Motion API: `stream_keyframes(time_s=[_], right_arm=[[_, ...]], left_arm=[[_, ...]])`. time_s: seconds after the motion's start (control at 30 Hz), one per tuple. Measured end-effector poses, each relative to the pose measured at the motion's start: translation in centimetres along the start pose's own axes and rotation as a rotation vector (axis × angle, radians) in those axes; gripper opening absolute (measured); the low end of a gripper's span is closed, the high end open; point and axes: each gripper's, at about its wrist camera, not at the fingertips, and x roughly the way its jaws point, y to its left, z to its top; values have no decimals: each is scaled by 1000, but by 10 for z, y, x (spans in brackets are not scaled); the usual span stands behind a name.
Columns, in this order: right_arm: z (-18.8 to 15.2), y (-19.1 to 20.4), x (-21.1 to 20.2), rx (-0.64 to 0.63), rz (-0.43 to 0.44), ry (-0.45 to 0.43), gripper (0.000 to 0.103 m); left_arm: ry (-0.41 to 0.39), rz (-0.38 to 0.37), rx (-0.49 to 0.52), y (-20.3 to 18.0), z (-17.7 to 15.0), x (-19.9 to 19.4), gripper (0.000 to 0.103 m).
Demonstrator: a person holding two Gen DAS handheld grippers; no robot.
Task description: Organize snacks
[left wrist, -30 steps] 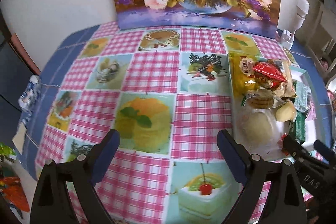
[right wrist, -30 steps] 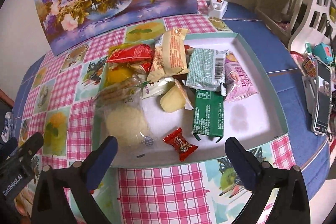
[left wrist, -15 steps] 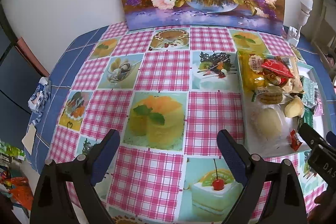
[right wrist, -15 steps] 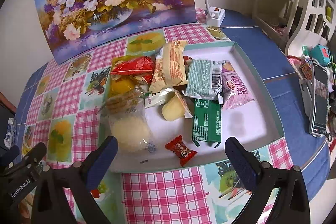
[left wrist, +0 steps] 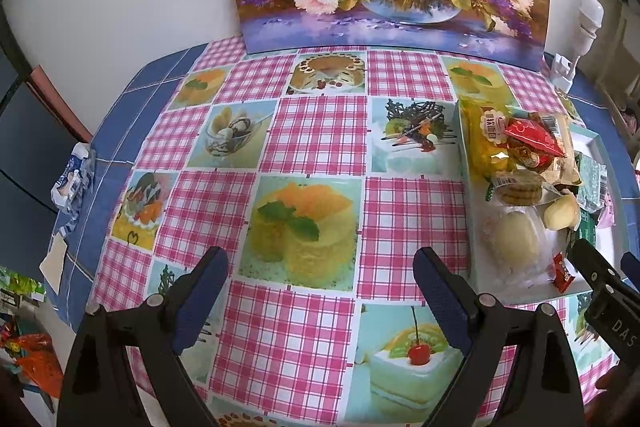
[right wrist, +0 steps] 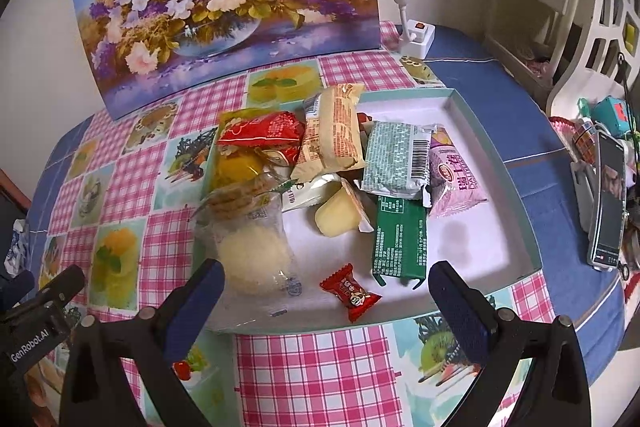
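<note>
Hovering with its jaws spread wide and empty, the right claw (right wrist: 324,303) fills the bottom of the right wrist frame, just below the near rim of the teal-edged tray (right wrist: 500,163) that sits on the checked counter (right wrist: 320,367). A red candy (right wrist: 349,291) lies in the tray just above the gap between the jaws, beside the clear bag with a pale round cake (right wrist: 252,255) near the lower-left fingertip. A green packet (right wrist: 399,241) lies up and right of the candy, a yellow jelly cup (right wrist: 338,217) sits mid-frame, and a pink packet (right wrist: 452,179) with Chinese characters too distorted to read lies at centre right. Farther up the frame are a grey-green packet with a barcode (right wrist: 394,159), a tan packet (right wrist: 332,135) and a red packet (right wrist: 260,131). The left claw (left wrist: 320,301) is likewise wide open and holds nothing, low in its own frame over bare cloth, with the tray at the right edge. In the right wrist view its body at lower left reads "GenRobot.AI"; the other claw's body shows "DAS" in the left wrist view.
</note>
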Motion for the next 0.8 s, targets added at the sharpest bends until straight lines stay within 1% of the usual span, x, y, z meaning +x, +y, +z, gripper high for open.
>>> stream_keyframes(time_s=[0.53, 0.6, 0.7, 0.8], right_arm=[[0, 0, 2, -10, -1, 6, 103], [0, 0, 2, -9, -1, 7, 103], [0, 0, 2, -8, -1, 6, 103], [1, 0, 2, -9, 4, 5, 103]], left_arm=[[23, 6, -2, 1, 0, 5, 94], [17, 8, 0, 0, -1, 4, 94], [-20, 4, 2, 0, -1, -2, 94], [-15, -5, 5, -1, 0, -1, 94]])
